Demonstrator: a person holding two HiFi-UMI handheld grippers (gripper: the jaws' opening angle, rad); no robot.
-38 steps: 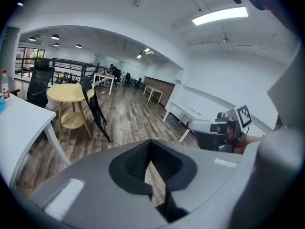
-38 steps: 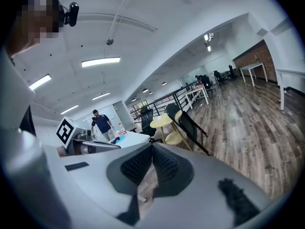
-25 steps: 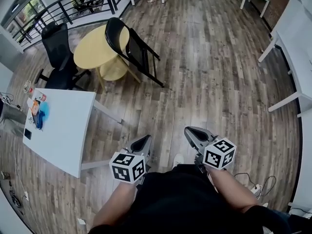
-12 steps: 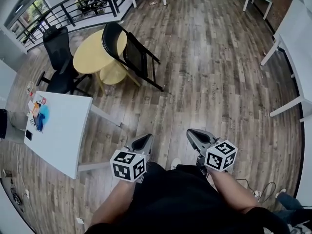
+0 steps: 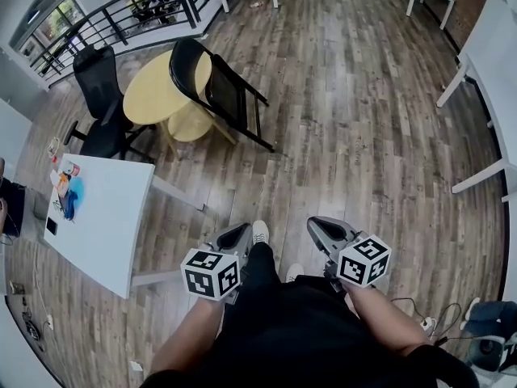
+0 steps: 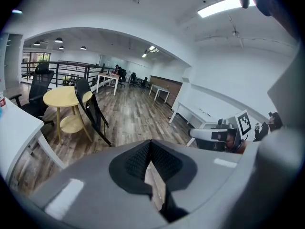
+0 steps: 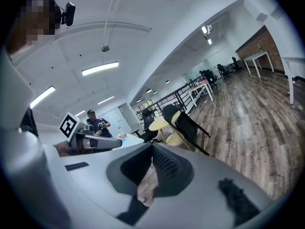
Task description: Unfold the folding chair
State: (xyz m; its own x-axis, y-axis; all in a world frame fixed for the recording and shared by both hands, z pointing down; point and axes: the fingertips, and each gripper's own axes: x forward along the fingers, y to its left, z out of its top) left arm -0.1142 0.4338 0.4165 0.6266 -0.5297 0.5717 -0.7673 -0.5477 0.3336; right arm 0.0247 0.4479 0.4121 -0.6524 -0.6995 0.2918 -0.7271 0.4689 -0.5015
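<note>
Nearest the body, the left tool (image 5: 237, 237) and the right tool (image 5: 327, 231) are held side by side at waist level, both pointing forward. In its own gripper view, each tool has its two ribbed pads pressed together with nothing between them: the left tool (image 6: 150, 149) and the right tool (image 7: 152, 154) are both closed and empty. One shoe (image 5: 260, 231) shows between the tools on the wooden floor (image 5: 363, 136), so the person appears to be walking. To the left, a white bench (image 5: 105, 208) carries a few small items at its far end. Further ahead, well apart from both tools, the folding chair (image 5: 218, 87) stands folded and tilted, its rounded backrest leaning against a round yellow bench (image 5: 153, 87) and its feet on the floor. A black office chair (image 5: 101, 95) stands just behind that bench, and a black railing (image 5: 121, 14) runs beyond it. The step in hand is judged to be the approach; unfolding is not yet begun. The next move calls for closing the gap to the chair, parting the jaws of both tools, gripping the backrest frame with one and the seat edge with the other, standing the chair clear of the yellow bench, and swinging the seat down.
</note>
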